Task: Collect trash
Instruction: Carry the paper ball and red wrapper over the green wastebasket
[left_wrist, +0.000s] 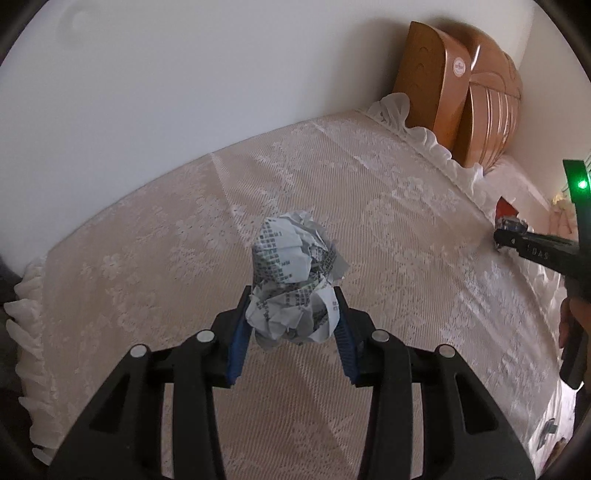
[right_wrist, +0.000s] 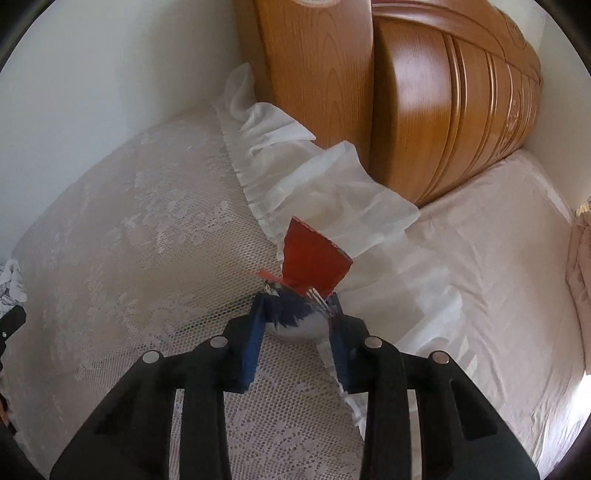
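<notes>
1. Left wrist view: the left gripper (left_wrist: 293, 314) has its blue pads (left_wrist: 236, 347) pressed on the lower part of a crumpled printed paper ball (left_wrist: 293, 273); fingers at a moderate gap, filled by the wad. The ball's upper part sticks out beyond the fingertips.
2. Same view: below lies a bed w/ a white lace cover (left_wrist: 184, 236); its ruffled edge (left_wrist: 421, 133) runs along the far side, next to a wooden headboard (left_wrist: 439, 88) in the far right corner. White wall (left_wrist: 147, 74) behind.
3. Same view, right edge: the right gripper (left_wrist: 506, 236) reaches in near the cover's ruffled edge, tips on a red-and-blue wrapper (left_wrist: 506, 216). A green light (left_wrist: 582, 184) glows on its body.
4. Right wrist view: the right gripper (right_wrist: 297, 310) is closed narrow on the red-and-blue wrapper (right_wrist: 314, 258); red flap sticks up past the tips, dark blue/silver part sits between the pads.
5. Same view: wrapper is at the ruffled edge (right_wrist: 295, 147) of the lace cover (right_wrist: 147, 240), beside a plain pink sheet (right_wrist: 498, 240). Headboard (right_wrist: 406, 92) at the far end; paper ball (right_wrist: 11, 280) just visible at the left edge.
</notes>
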